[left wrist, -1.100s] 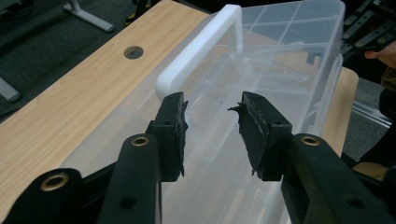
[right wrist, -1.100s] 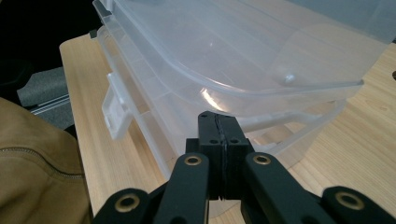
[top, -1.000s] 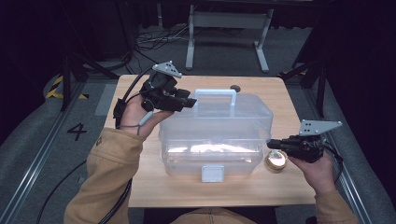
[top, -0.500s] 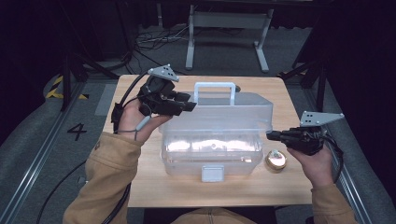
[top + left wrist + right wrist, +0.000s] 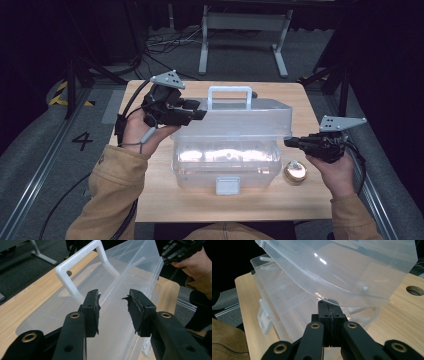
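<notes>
A clear plastic storage box [image 5: 225, 161] stands mid-table, its white latch [image 5: 228, 185] facing me. Its clear lid [image 5: 240, 120] with an upright white handle [image 5: 229, 91] is tilted up at the front, hinged at the back. My right gripper [image 5: 288, 143] is shut, and its joined tips [image 5: 328, 305] sit under the lid's [image 5: 342, 267] right front rim and touch it. At the lid's left end my left gripper [image 5: 198, 112] is open. Its jaws have just opened a little, and the pads [image 5: 94, 307] stand apart over the lid [image 5: 120, 277] without pressing it.
A small round golden object [image 5: 295, 171] lies on the wooden table [image 5: 180, 205] just right of the box. A round hole [image 5: 414, 290] is cut in the tabletop behind the box. A metal stand [image 5: 240, 22] and cables are on the floor beyond the table.
The lid has gone from closed to lifted at the front. My right gripper has risen with the lid's right edge. The left gripper stayed by the lid's left end.
</notes>
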Motion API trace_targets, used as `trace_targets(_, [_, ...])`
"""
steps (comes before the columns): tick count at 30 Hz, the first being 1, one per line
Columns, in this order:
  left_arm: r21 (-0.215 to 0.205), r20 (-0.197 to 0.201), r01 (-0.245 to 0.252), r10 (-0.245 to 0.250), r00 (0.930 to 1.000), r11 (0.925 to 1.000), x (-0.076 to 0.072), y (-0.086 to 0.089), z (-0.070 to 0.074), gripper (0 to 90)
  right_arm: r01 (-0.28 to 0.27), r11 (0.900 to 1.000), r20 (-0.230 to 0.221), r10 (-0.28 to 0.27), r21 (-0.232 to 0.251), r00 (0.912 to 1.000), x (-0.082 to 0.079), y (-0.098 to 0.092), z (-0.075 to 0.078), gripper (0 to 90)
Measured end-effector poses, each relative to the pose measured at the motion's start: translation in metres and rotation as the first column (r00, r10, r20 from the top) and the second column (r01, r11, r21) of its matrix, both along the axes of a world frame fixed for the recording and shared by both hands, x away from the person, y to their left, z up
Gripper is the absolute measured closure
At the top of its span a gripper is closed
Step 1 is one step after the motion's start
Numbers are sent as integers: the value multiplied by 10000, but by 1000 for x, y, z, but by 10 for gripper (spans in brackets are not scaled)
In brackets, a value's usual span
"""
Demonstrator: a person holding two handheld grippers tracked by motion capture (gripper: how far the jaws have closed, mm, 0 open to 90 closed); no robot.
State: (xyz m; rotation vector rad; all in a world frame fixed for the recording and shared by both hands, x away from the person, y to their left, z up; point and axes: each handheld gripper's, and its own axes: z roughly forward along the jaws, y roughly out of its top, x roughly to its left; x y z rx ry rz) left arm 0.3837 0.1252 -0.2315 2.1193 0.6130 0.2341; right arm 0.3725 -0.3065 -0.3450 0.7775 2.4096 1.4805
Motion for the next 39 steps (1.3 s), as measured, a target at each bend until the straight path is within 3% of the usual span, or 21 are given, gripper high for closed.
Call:
trace_targets(15, [-351,52,66,-64,10000,9994,-10,6,-4,619,473,9982,113,-477,370,9988,10,1,11,900])
trace_targets(35, [-567,-315,213,-231,9992,9982,-12,11,-29,626,976,9919,191,-995,814,9949,23,3,22,900])
trace_targets(39, [-481,-184,237,-246,9995,9986,-12,11,-37,643,1031,9915,183,-1049,799,9943,23,4,23,900])
